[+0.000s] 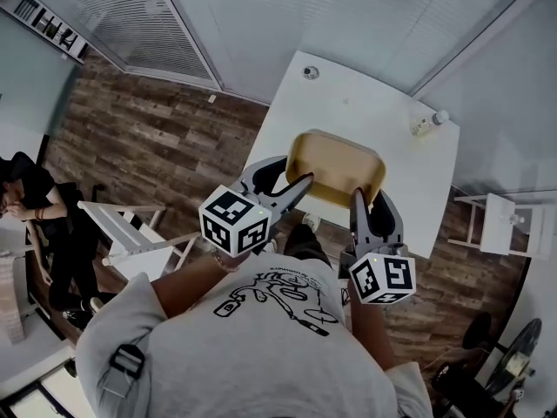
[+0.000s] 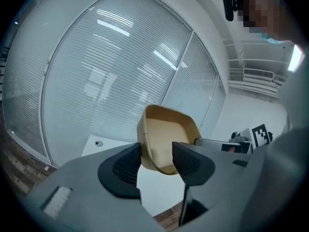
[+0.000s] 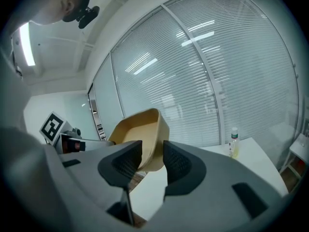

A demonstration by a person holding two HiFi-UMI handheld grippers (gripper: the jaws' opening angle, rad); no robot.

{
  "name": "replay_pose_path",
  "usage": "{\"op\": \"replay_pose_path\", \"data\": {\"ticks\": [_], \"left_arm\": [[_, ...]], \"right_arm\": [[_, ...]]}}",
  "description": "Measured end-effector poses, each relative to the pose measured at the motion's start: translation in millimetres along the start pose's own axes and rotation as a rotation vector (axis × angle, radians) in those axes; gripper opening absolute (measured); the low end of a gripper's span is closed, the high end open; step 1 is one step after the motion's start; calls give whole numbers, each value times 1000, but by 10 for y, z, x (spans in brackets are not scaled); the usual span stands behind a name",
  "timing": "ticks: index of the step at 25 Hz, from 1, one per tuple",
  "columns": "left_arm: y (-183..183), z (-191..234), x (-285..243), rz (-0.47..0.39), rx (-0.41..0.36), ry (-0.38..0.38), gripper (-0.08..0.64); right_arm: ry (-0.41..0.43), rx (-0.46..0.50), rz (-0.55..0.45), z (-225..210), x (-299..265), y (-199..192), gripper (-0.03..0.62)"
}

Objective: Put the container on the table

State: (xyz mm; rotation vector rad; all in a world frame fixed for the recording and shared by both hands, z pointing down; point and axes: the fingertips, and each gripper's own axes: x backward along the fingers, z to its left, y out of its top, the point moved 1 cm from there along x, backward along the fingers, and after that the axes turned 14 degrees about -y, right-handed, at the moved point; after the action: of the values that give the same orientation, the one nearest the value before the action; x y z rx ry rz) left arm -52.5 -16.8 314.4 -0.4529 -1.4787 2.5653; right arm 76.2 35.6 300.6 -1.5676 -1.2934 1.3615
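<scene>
Tan container (image 1: 335, 165) held above the white surface's (image 1: 365, 103) near edge; left gripper (image 1: 298, 184) and right gripper (image 1: 358, 198), forearms reaching forward, each pinch an opposite rim between their fingers.

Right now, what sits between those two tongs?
The container: the left tongs and right tongs each pinch one side of it. The head view shows this.
</scene>
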Motion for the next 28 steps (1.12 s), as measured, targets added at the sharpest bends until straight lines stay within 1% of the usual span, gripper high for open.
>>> {"op": "replay_pose_path", "data": {"ticks": [7, 16, 21, 28], "left_arm": [[234, 115, -678, 5, 1, 8, 198], [343, 232, -1197, 8, 10, 29, 198], [331, 294, -1322, 5, 29, 33, 198], [421, 472, -1372, 5, 33, 27, 198]], "right_arm": [[6, -6, 15, -554, -407, 220, 126], [27, -6, 24, -980, -757, 380, 126], [25, -2, 31, -1080, -877, 400, 126], [13, -5, 45, -1045, -1040, 407, 126]]}}
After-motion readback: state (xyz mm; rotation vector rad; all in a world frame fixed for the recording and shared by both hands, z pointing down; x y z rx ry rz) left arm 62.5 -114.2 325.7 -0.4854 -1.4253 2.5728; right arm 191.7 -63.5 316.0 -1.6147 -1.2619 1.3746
